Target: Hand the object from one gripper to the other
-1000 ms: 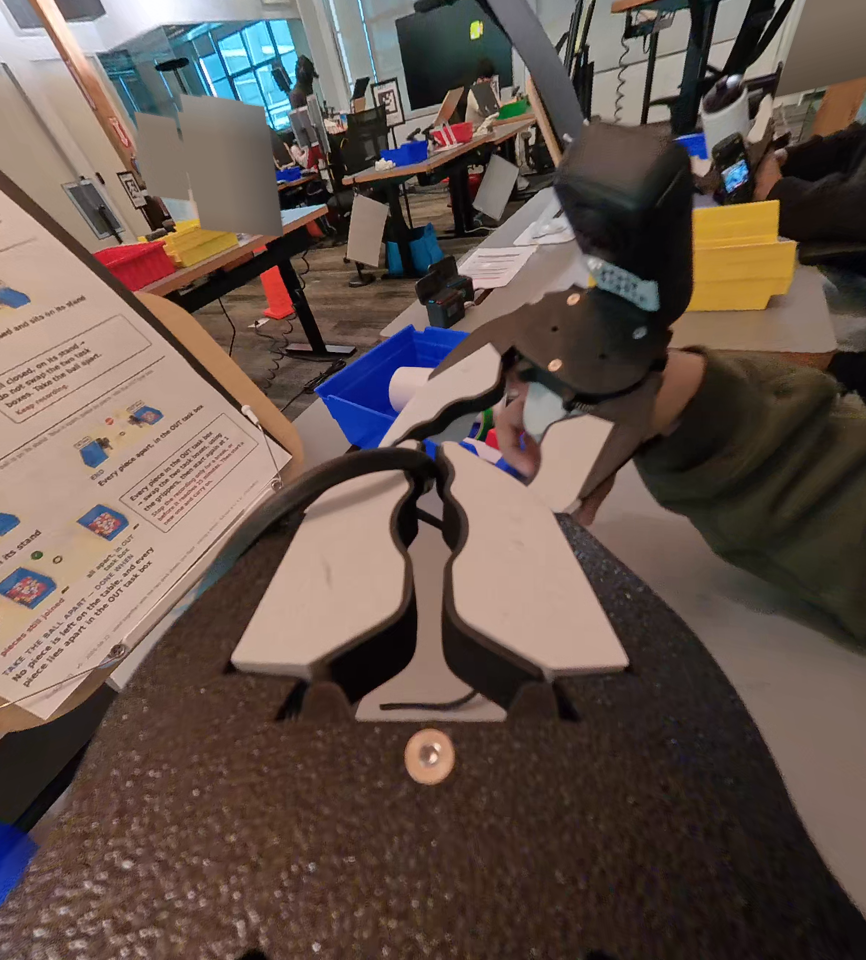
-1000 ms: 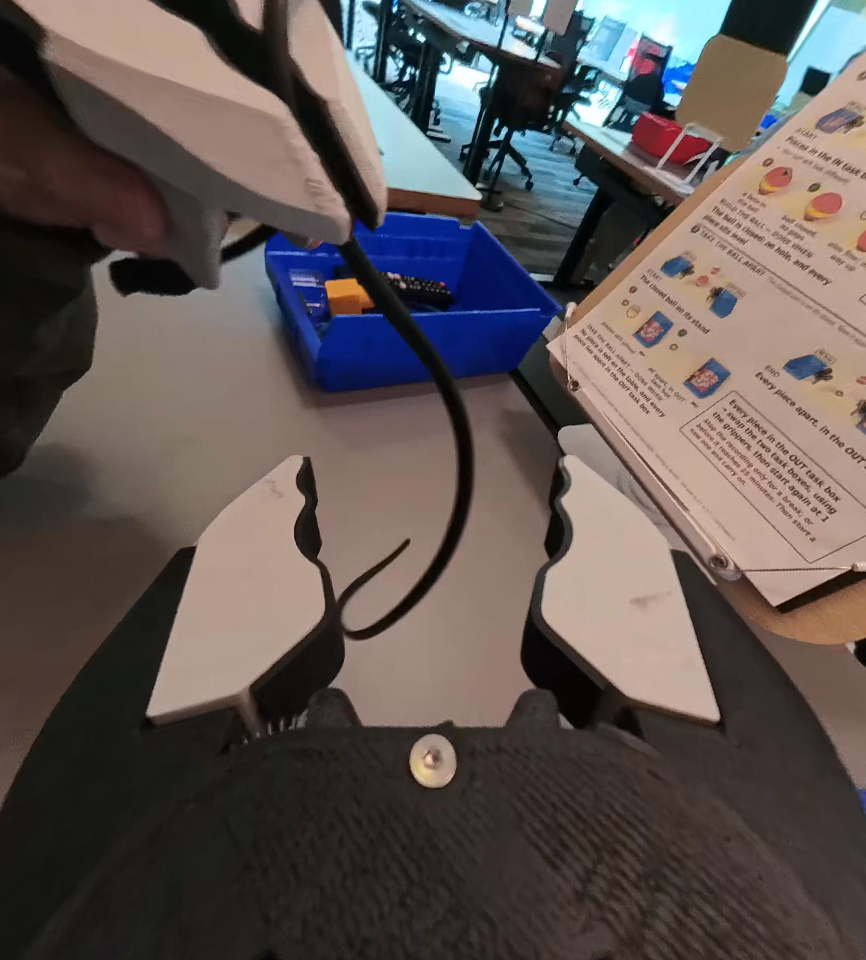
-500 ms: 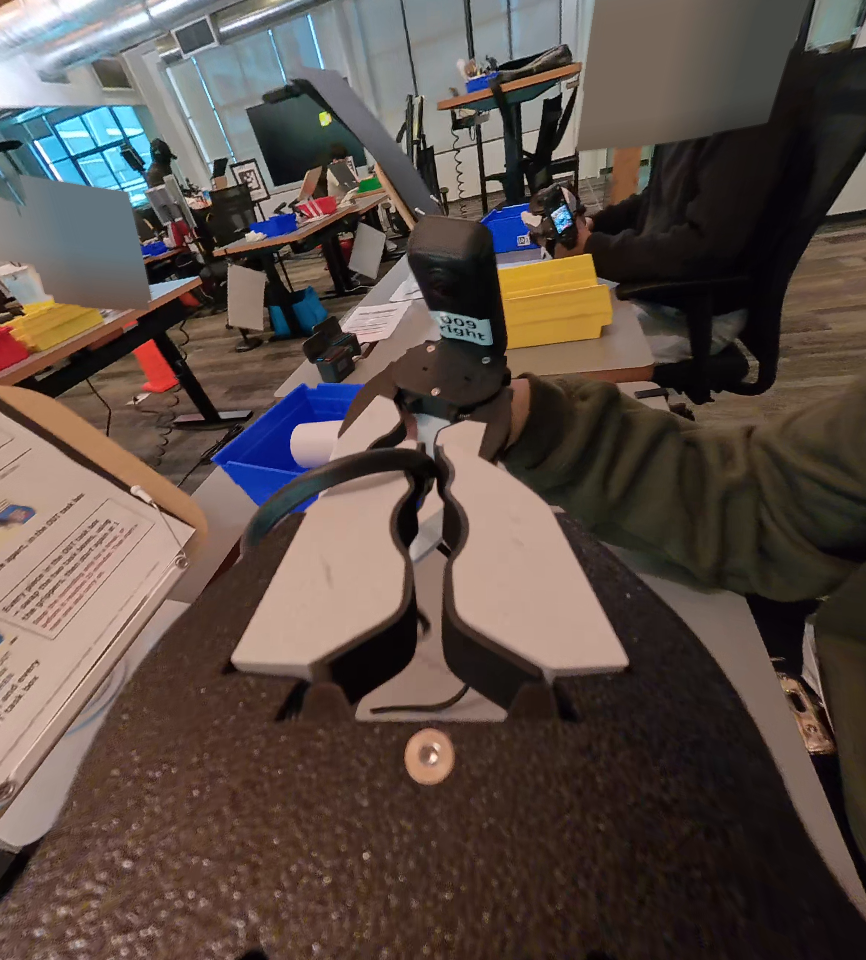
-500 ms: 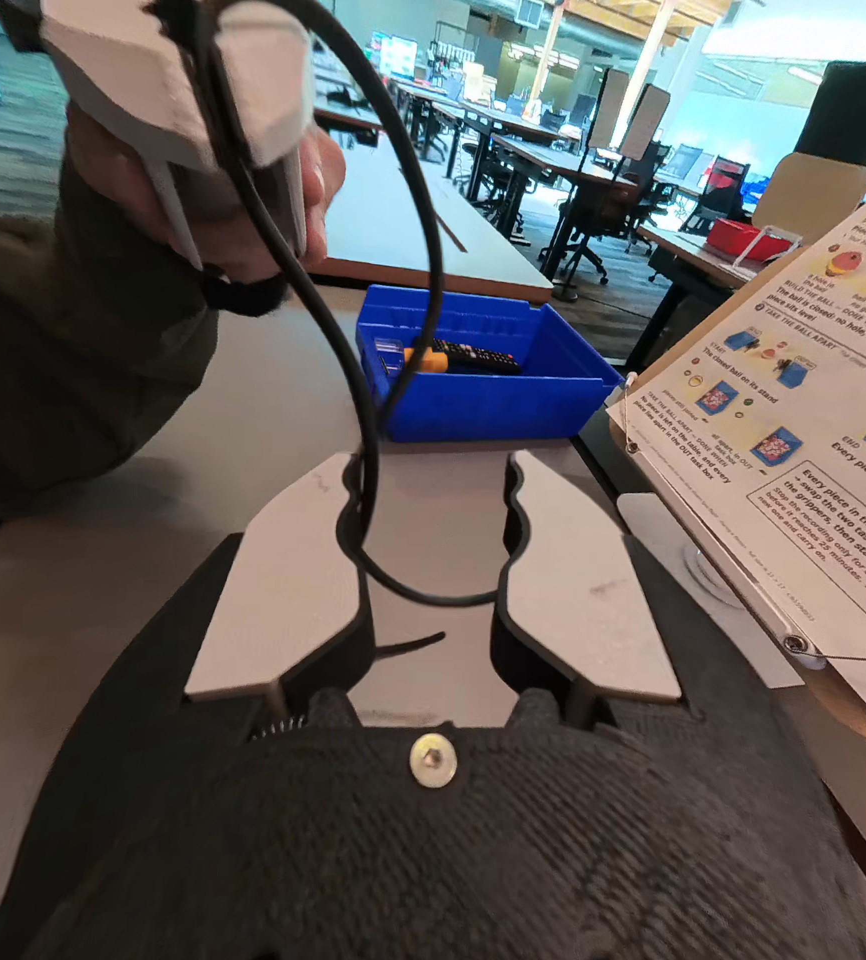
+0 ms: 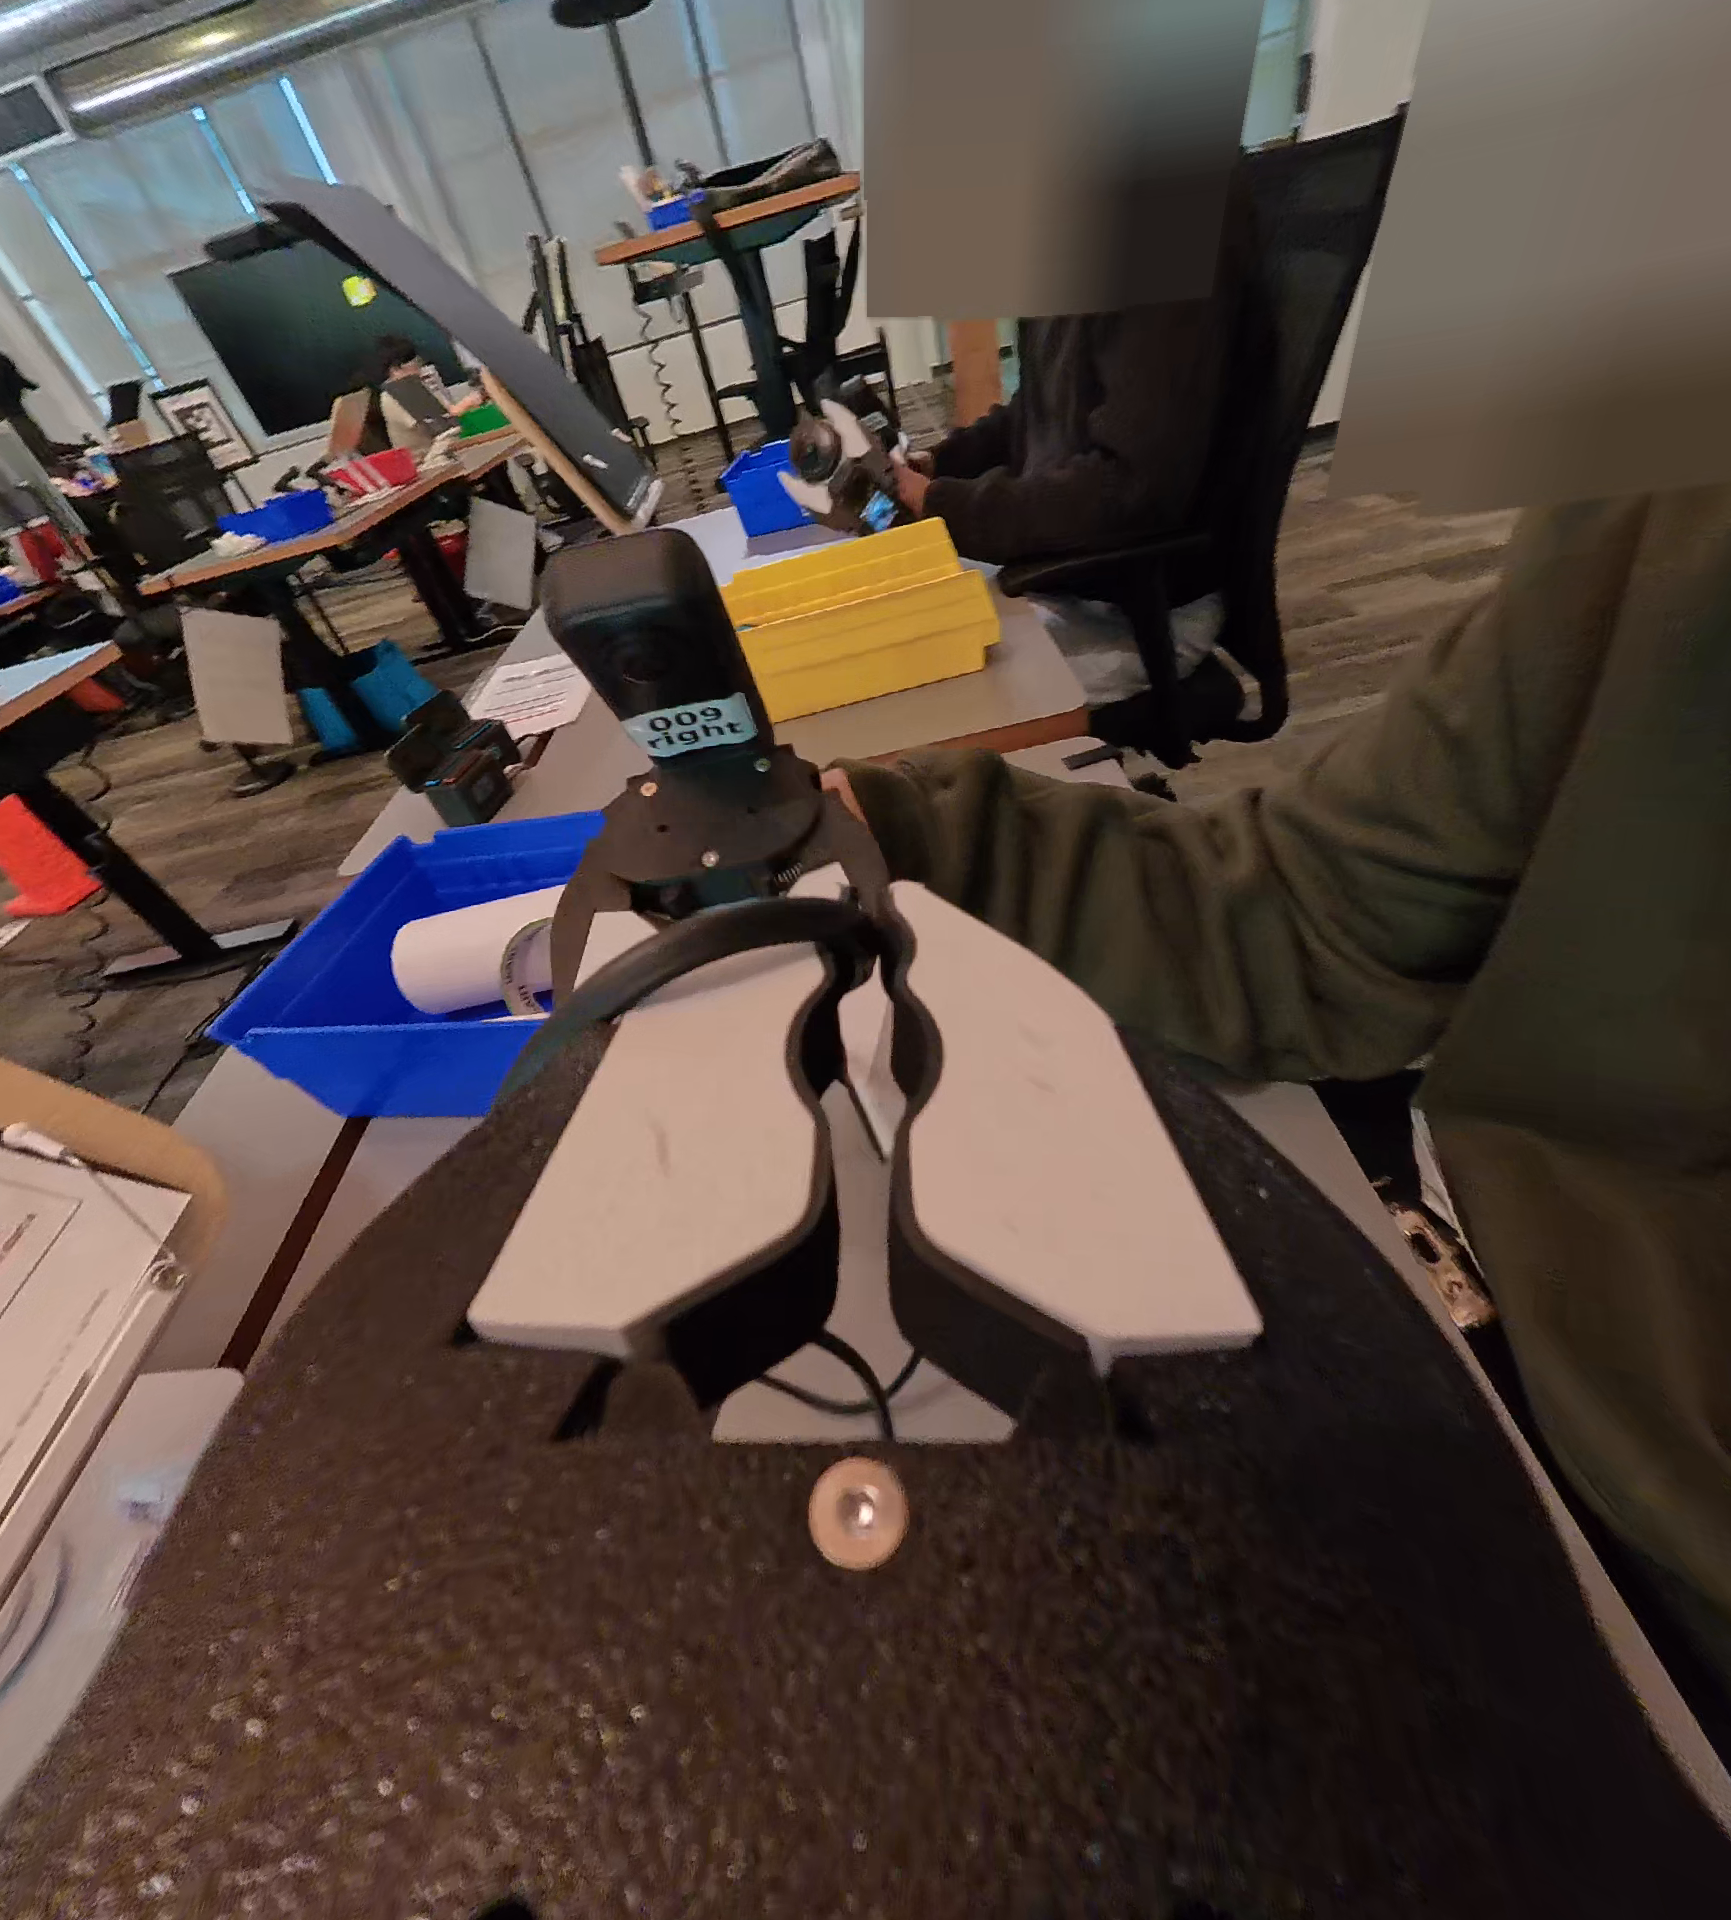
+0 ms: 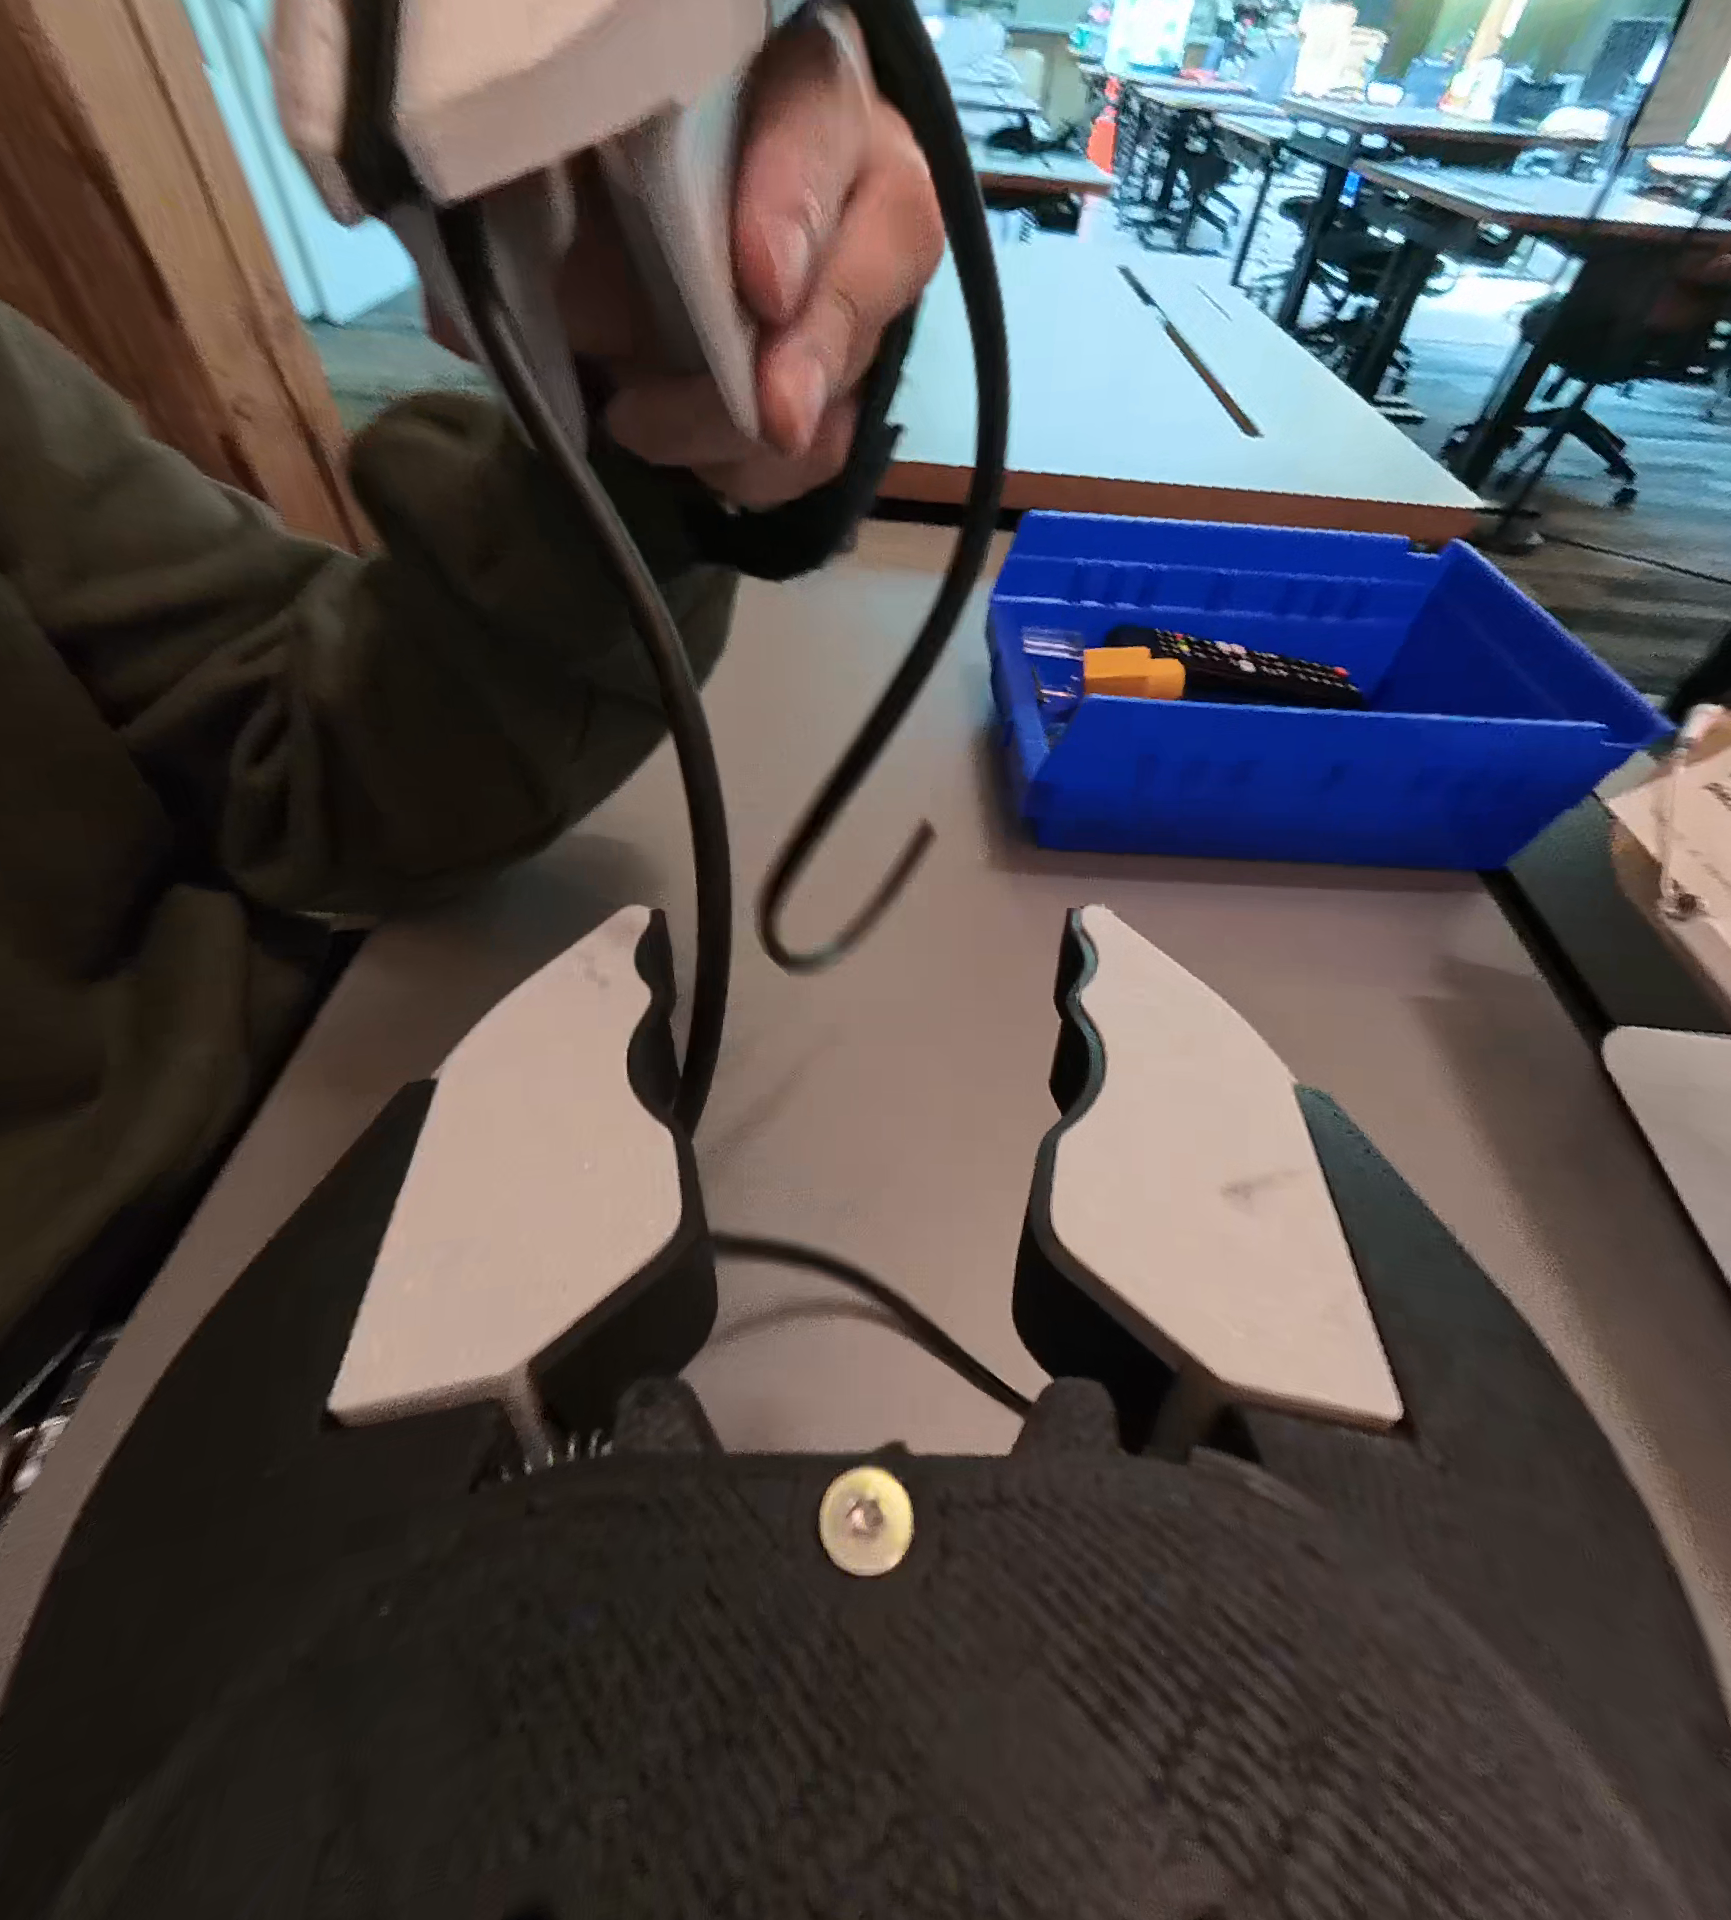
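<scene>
Black cable (image 6: 695, 831) hung from the left tool (image 5: 861, 971), whose jaws were clamped on it near the tips, and brushed the inner edge at nine o'clock of the right tool (image 6: 866, 1039), which stood wide apart. Closing there would perhaps miss the cable; if the left released early, it would drop to the grey worktop (image 6: 944, 1091).

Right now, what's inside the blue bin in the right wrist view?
The blue bin holds a black remote, an orange block and something small and clear at its left end. The near wall covers the rest of the floor.
</scene>
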Motion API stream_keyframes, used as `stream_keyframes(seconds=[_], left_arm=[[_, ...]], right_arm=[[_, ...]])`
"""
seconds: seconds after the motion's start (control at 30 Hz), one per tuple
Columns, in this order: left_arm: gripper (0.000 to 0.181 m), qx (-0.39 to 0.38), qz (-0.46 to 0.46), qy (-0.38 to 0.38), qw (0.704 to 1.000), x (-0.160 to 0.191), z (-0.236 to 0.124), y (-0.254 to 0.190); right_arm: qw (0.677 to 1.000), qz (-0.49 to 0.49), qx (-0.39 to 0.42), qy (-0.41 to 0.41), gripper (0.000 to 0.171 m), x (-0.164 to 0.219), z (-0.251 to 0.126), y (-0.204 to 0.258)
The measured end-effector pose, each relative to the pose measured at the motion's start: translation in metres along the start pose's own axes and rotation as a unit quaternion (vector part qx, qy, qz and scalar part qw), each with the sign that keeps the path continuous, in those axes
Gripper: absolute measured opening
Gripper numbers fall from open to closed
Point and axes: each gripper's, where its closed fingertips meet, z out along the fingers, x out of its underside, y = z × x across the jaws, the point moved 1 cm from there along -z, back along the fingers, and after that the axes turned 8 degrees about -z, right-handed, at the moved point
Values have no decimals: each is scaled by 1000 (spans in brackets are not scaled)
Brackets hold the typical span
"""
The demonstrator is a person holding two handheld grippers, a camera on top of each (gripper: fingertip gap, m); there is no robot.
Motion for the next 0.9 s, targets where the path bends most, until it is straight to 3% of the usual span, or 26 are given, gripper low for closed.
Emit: stream_keyframes(seconds=[0.17, 0.5, 0.73, 0.9], left_arm=[[3, 56, 7, -23, 998, -4, -7, -12], [3, 127, 22, -40, 991, -3, -7, -28], [3, 132, 10, -37, 990, 0, -8, -26], [3, 135, 13, -36, 990, 0, -8, -27]], right_arm=[[999, 10, -35, -13, 68, 0, -10, 11], [999, 28, -30, 13, 80, 8, 14, 5], [994, 24, -105, 5, 80, 6, 47, 26], [990, 31, -133, -23, 70, -2, 52, 33]])
